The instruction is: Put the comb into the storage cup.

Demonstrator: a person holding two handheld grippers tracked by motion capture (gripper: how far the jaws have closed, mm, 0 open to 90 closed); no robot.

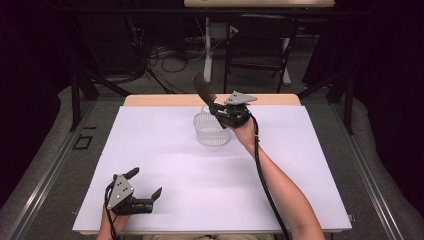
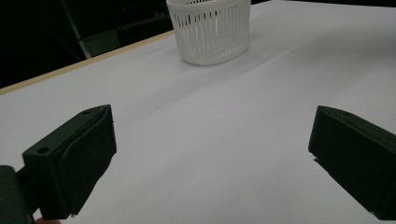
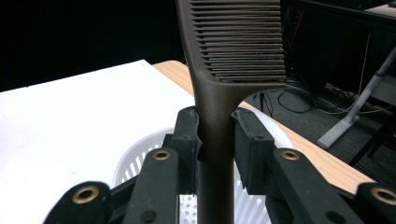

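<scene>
A dark brown comb [image 3: 219,93] stands between the jaws of my right gripper [image 3: 215,140], which is shut on its handle; the teeth end points up and away. In the high view the right gripper [image 1: 220,111] holds the comb [image 1: 202,89] just above the far rim of a white slotted plastic basket [image 1: 212,131]. The basket [image 3: 135,163] lies below the jaws in the right gripper view. My left gripper [image 1: 147,184] rests near the table's front left, open, with nothing between its fingers [image 2: 74,158]. The basket [image 2: 211,29] stands far ahead of it.
A white sheet [image 1: 165,165] covers the table, with a wooden edge [image 1: 160,100] at the far side. Behind the table are a dark folding chair [image 1: 260,45], a table leg and cables on the floor.
</scene>
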